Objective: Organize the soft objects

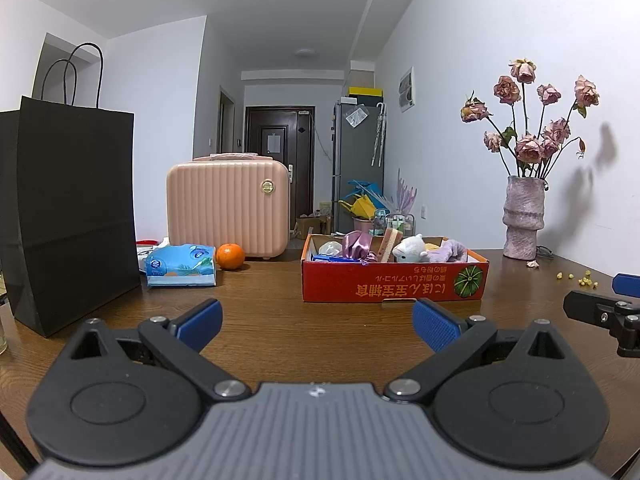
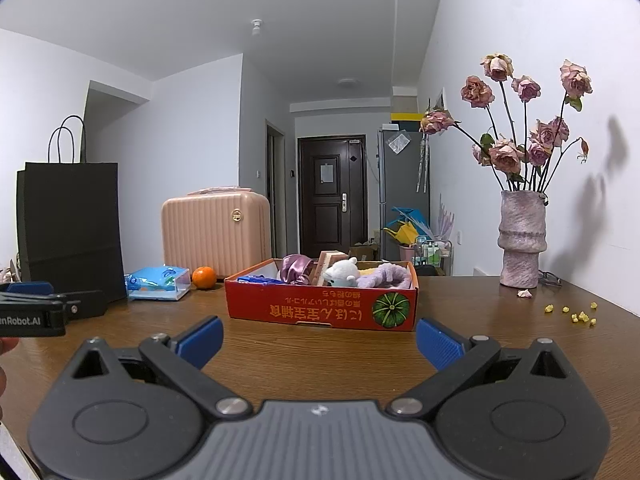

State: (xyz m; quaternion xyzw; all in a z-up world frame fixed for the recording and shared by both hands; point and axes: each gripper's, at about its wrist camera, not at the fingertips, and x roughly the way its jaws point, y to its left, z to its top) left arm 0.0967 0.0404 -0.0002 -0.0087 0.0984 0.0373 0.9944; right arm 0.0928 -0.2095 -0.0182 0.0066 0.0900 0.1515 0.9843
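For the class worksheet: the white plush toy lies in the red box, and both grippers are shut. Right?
Not quite. The white plush toy does lie in the red box, but both wrist views show the left gripper and right gripper open.

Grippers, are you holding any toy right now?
No. The left gripper and right gripper are both open and empty. The toys sit in the red box.
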